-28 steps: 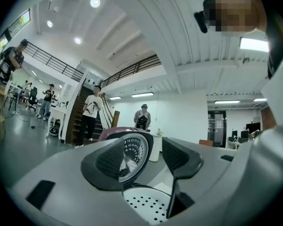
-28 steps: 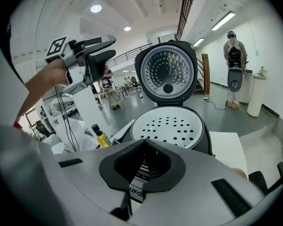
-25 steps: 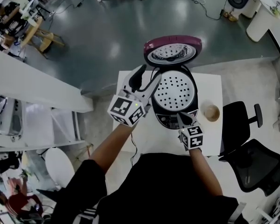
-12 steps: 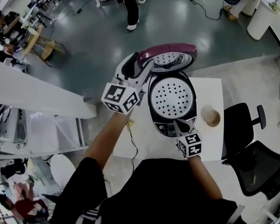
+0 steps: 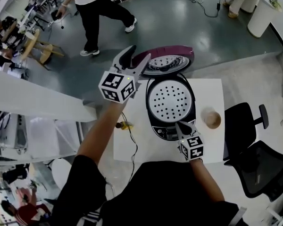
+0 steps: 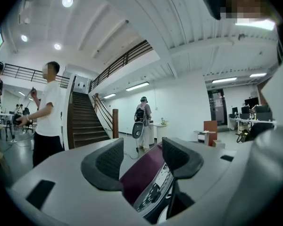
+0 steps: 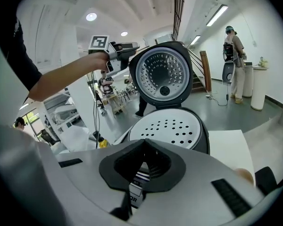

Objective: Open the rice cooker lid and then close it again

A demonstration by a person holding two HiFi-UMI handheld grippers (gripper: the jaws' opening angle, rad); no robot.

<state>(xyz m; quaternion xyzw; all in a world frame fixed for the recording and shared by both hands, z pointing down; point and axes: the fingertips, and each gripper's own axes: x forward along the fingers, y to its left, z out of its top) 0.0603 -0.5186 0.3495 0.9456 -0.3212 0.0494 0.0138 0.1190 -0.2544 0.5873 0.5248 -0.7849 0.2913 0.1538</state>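
The main risk here is a slam or a shove. The purple lid (image 5: 166, 60) stands raised on its hinge at the upper middle of the head view. If it is pushed down from its left rim alone, it could drop hard onto the perforated steam tray (image 5: 170, 99), or the whole rice cooker (image 5: 166, 132) could skid on the white table (image 5: 212, 91) toward the small brown cup (image 5: 211, 118). A push that is too soft may leave the lid unlatched. The left gripper (image 5: 137, 55) sits at the lid's left edge with its jaws released. In the left gripper view, the lid (image 6: 144, 173) fills the lower part of the gap between the pads of the left gripper (image 6: 142, 147), and neither pad appears to press on it. The right gripper (image 5: 183, 126) is clenched on nothing, its tips at the cooker's front panel low in the frame. In its own view, its closed tips (image 7: 144, 145) point at the tray (image 7: 170, 128), with the lid's inner face (image 7: 161, 74) above.
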